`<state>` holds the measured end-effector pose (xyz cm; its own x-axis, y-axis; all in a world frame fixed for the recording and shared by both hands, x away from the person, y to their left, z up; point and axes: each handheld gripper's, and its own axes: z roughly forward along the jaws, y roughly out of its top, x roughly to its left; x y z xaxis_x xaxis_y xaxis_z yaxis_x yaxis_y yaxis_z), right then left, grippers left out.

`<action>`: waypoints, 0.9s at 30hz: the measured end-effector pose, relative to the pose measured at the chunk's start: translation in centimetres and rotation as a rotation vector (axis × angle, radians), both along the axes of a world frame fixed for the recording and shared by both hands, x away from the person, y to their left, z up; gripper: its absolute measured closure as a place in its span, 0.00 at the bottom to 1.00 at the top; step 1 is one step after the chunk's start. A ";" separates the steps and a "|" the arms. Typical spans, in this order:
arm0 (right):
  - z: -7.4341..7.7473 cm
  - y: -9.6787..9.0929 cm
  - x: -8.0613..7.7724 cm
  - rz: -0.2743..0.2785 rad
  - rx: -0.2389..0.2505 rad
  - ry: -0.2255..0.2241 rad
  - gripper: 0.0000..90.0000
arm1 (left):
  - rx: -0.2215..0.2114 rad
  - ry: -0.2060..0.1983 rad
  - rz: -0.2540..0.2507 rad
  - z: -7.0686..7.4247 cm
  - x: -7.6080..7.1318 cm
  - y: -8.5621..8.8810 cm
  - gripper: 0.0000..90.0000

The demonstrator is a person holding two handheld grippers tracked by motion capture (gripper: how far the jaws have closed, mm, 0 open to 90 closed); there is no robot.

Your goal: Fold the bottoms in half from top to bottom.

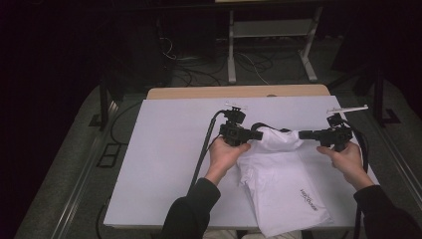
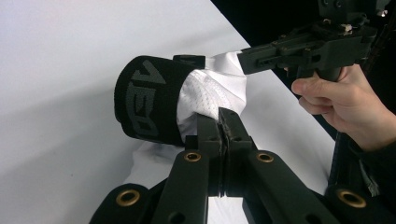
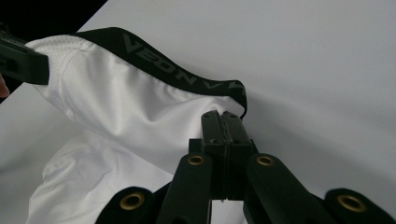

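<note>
Both grippers are holding a pair of white shorts [image 1: 281, 172] by the black waistband [image 3: 177, 72], so the step in hand looks like stretching the waist end flat for a fold.

Left gripper [image 2: 224, 122]: jaws are clamping shut on the white mesh fabric right where it meets the waistband; the band is curling round just to the left of the jaw tips. Right gripper [image 3: 223, 122]: jaws are pinching shut on the other end of the waist edge, with the band running away up and left from the tips.

In the high view the left gripper [image 1: 254, 134] and right gripper [image 1: 304, 134] are facing each other across the raised waist end, while the rest of the shorts is lying on the white counter [image 1: 164, 159] below and behind the jaws, toward the person.

Doing it well, as I judge it:
- Keep both jaws pressing hard; the mesh looks slippery and the bite on each side is thin.
- Pull the two grippers apart evenly so the band is going taut, not twisted; the left end is curled now.
- Keep both hands level so one side isn't dragging the legs askew.
- Lower together onto the counter before letting go.
</note>
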<state>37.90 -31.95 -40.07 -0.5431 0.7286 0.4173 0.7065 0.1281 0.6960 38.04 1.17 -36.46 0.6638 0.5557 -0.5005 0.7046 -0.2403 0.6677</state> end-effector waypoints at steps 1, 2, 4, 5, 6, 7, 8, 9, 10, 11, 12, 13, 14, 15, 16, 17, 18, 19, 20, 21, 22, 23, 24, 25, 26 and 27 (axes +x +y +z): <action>0.0 0.0 -0.1 0.005 -0.002 -0.001 0.98 | 0.000 -0.002 -0.002 0.0 -0.1 0.0 0.97; 0.0 0.0 -0.2 0.007 -0.002 0.000 0.98 | -0.001 -0.002 -0.002 -0.1 -0.2 0.1 0.97; 0.0 0.0 -0.4 0.010 -0.005 -0.002 0.98 | -0.007 0.000 0.001 -0.1 -0.4 0.1 0.97; 0.0 0.0 -0.5 0.012 -0.004 -0.003 0.98 | -0.011 0.001 0.001 -0.2 -0.6 0.2 0.97; 0.0 0.0 -0.6 0.013 -0.005 -0.004 0.98 | -0.011 0.000 0.000 -0.2 -0.7 0.2 0.97; 0.0 0.0 -0.6 0.014 -0.007 -0.003 0.98 | -0.010 0.000 -0.001 -0.2 -0.7 0.1 0.97; 0.0 0.0 -0.6 0.015 -0.005 -0.001 0.98 | -0.008 0.001 -0.004 -0.2 -0.8 0.2 0.97; 0.0 0.1 -0.7 0.016 -0.008 -0.001 0.98 | -0.011 0.005 -0.005 -0.3 -0.8 0.2 0.97; 0.0 0.0 -0.8 0.018 -0.010 -0.001 0.98 | -0.013 0.009 -0.006 -0.3 -0.9 0.2 0.97; 0.0 0.1 -0.8 0.020 -0.008 -0.001 0.98 | -0.016 0.009 -0.006 -0.3 -1.0 0.2 0.97; -0.1 0.1 -0.9 0.023 -0.009 0.001 0.98 | -0.014 0.010 -0.010 -0.3 -1.1 0.2 0.97; -0.1 0.1 -0.9 0.023 -0.009 0.001 0.98 | -0.018 0.008 -0.014 -0.3 -1.3 0.3 0.97; -0.1 0.1 -1.0 0.022 -0.011 0.002 0.98 | -0.020 0.010 -0.016 -0.3 -1.5 0.3 0.97; -0.2 0.1 -1.0 0.025 -0.012 0.002 0.98 | -0.026 0.012 -0.017 -0.4 -1.6 0.3 0.97; -0.2 0.1 -1.1 0.029 -0.014 0.003 0.98 | -0.031 0.017 -0.018 -0.4 -1.8 0.3 0.97; -0.3 0.1 -1.2 0.029 -0.015 0.003 0.98 | -0.032 0.016 -0.019 -0.5 -1.9 0.3 0.97; -0.3 0.1 -1.3 0.029 -0.017 0.001 0.98 | -0.035 0.016 -0.023 -0.6 -2.1 0.2 0.97; -0.4 0.1 -1.3 0.033 -0.020 0.001 0.98 | -0.039 0.020 -0.025 -0.7 -2.3 0.1 0.97; -0.4 0.1 -1.4 0.034 -0.022 0.005 0.98 | -0.033 0.018 -0.031 -0.8 -2.4 0.1 0.97; -0.4 0.1 -1.5 0.037 -0.025 0.006 0.98 | -0.033 0.019 -0.032 -0.8 -2.6 0.0 0.97; -0.5 0.0 -1.6 0.040 -0.027 0.007 0.98 | -0.039 0.020 -0.036 -0.9 -2.7 0.0 0.97; -0.5 0.0 -1.7 0.041 -0.028 0.007 0.98 | -0.038 0.021 -0.036 -1.0 -2.8 0.0 0.97; -0.6 0.0 -1.8 0.043 -0.031 0.008 0.98 | -0.038 0.021 -0.038 -1.1 -2.9 0.0 0.97; -0.7 -0.1 -1.9 0.044 -0.032 0.009 0.98 | -0.043 0.024 -0.036 -1.2 -3.0 0.1 0.97; -0.7 -0.2 -2.1 0.045 -0.032 0.011 0.98 | -0.050 0.030 -0.036 -1.2 -3.1 0.1 0.97; -0.8 -0.2 -2.2 0.047 -0.030 0.014 0.98 | -0.060 0.035 -0.037 -1.3 -3.2 0.1 0.97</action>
<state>35.74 -32.16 -40.88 -0.5712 0.7146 0.4038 0.7089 0.1816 0.6815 34.83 1.30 -37.76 0.6649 0.4994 -0.5555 0.7190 -0.2264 0.6571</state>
